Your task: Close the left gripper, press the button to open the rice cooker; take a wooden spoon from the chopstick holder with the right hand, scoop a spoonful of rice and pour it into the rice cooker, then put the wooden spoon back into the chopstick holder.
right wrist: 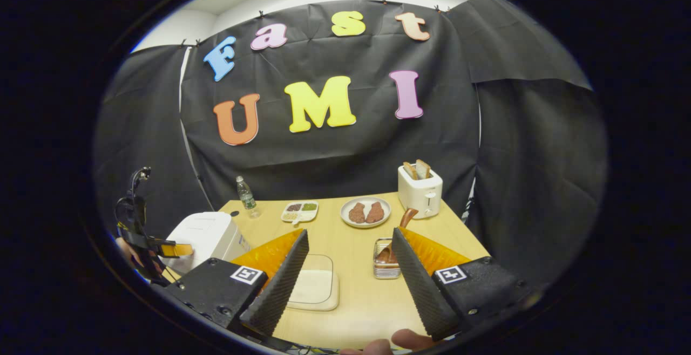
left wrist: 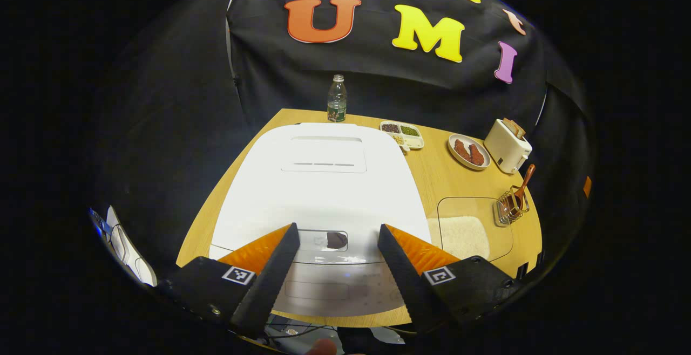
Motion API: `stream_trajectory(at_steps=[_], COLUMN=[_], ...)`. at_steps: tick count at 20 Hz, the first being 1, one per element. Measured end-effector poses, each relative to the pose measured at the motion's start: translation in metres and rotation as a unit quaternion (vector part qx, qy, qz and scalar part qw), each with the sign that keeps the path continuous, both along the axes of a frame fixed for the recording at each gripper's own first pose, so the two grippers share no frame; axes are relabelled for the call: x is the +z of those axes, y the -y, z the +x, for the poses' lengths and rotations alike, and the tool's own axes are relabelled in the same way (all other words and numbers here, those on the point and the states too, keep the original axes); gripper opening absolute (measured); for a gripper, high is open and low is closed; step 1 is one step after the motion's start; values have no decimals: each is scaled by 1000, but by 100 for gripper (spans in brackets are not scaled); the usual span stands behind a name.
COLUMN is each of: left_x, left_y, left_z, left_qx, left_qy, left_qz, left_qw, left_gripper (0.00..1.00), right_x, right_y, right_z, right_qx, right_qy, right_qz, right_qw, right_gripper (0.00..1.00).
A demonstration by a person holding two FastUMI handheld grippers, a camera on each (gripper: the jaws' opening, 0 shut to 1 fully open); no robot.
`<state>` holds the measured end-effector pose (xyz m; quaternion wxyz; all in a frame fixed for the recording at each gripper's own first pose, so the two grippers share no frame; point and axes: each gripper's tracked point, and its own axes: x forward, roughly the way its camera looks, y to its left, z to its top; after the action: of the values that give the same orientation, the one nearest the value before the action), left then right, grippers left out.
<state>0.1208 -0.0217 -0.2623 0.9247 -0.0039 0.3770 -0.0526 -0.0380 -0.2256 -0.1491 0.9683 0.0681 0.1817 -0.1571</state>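
Both fingers of the left tool (left wrist: 337, 247) stand spread above the closed rice cooker (left wrist: 324, 182), its button (left wrist: 336, 240) between them at lower centre. Right tool (right wrist: 350, 250) likewise released; the wooden spoon (right wrist: 402, 224) stands in the chopstick holder (right wrist: 386, 266), centre right on the worktop (right wrist: 356, 301).

On the table (right wrist: 351, 290): rice cooker (right wrist: 208, 236) at left, rice container (right wrist: 316, 287) right of it, chopstick holder (right wrist: 386, 263) with wooden spoon (right wrist: 402, 223) further right, toaster (right wrist: 420, 192) behind.

My table (right wrist: 356, 290) looks like pale matt wood. Rice cooker (left wrist: 324, 182): smooth white plastic, faint gloss. Chopstick holder (right wrist: 386, 263): shiny wire metal. Spoon (left wrist: 523, 182): polished wood. Rice tray (right wrist: 318, 287): clear plastic.
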Motion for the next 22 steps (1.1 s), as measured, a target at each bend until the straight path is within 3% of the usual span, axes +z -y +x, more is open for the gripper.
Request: stream_trajectory(at_steps=[7,10,13,16,20,22], left_x=[0,6,19,46,29,19], left_y=[2,3,1,-3,-18,-25], left_z=[-7,-7,0,7,0,-5], left_qx=[-15,-53,-42,-45,-38,-19], left_qy=[43,79,101,136,108,85], left_qz=[-23,13,17,14,23,13], left_qw=[999,995,994,990,993,996], left_gripper=[98,95,96,98,98,98], right_x=[6,6,6,7,11,9], right_y=[-26,-40,-47,-55,-59,-60], right_z=[15,18,12,16,20,21], right_qx=[38,53,58,61,62,62], right_qy=[-10,-14,-13,-11,-5,-7], right_qz=[-11,-15,-23,-18,-16,-17], right_qw=[999,998,998,998,998,998], right_gripper=[100,100,96,100,96,100])
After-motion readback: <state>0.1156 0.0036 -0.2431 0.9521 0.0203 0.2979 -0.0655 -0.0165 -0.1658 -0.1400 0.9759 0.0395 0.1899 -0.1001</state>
